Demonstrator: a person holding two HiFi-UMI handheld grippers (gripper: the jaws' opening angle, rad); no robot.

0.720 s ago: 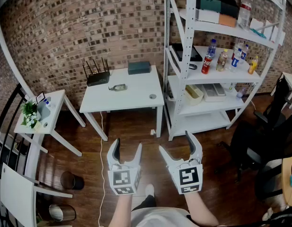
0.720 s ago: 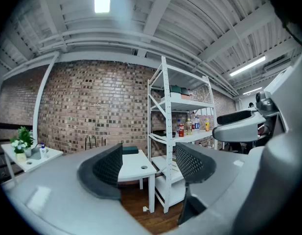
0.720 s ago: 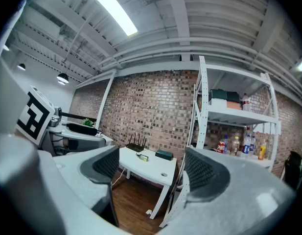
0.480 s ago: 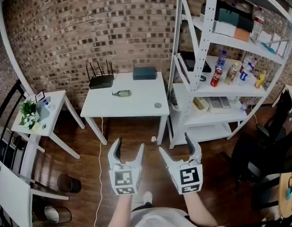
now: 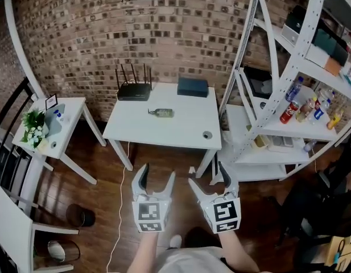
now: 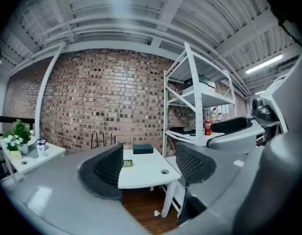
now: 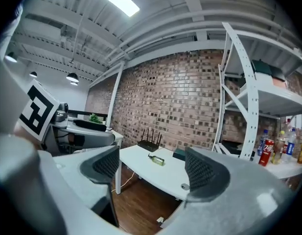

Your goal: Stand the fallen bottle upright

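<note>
One fallen bottle (image 5: 161, 112), contents seemingly greenish

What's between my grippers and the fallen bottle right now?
Head view: only wooden floor and bare tabletop separate the bottle from the left gripper and right gripper.

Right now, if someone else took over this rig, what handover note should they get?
Left tool: open, empty, in the air short of the table.
Right tool: open, empty, likewise.
Small clear greenish bottle: on its side near the middle of the white rectangular table, in front of the black router with antennas and the dark flat box.
Done: nothing; neither tool is at the bottle.
Left: step up to the table, grip the bottle, stand it upright, let go.
</note>
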